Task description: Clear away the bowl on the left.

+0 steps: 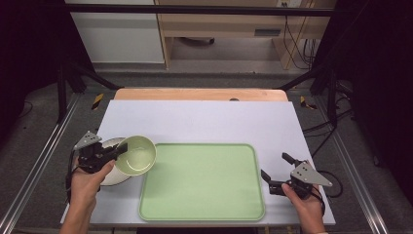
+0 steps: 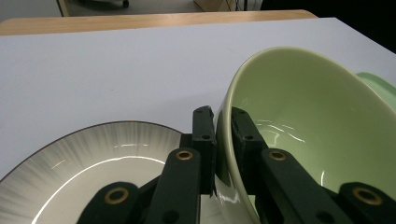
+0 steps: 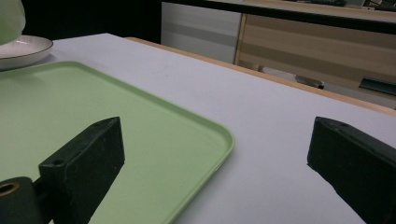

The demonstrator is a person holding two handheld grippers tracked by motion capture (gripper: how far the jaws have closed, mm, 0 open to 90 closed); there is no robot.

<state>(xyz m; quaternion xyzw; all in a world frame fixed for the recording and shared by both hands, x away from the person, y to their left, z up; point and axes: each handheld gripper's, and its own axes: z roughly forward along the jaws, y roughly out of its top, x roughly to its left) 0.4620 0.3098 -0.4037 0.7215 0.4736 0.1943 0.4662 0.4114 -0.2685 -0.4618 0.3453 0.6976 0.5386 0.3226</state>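
My left gripper [image 1: 118,150] is clamped on the near wall of the bowl [image 1: 136,155], one jaw inside and one outside the rim, as the left gripper view shows plainly. I hold the bowl tilted, lifted off the plate [image 1: 108,176] that sits near the left edge of the tabletop [image 1: 204,122], with its far side just reaching over the left rim of the tray [image 1: 202,215]. My right gripper [image 1: 275,171] waits wide open and empty beside the tray's right edge, near the front right corner of the tabletop.

I judge the step in hand to be carrying the bowl from the plate to the tray. The next move calls for swinging it over the tray, levelling it, lowering it flat, then letting go.

The bowl [image 2: 308,116] is pale green, glossy and smooth, thin-walled and empty; a pinch on one wall could slip, so I keep it steady.
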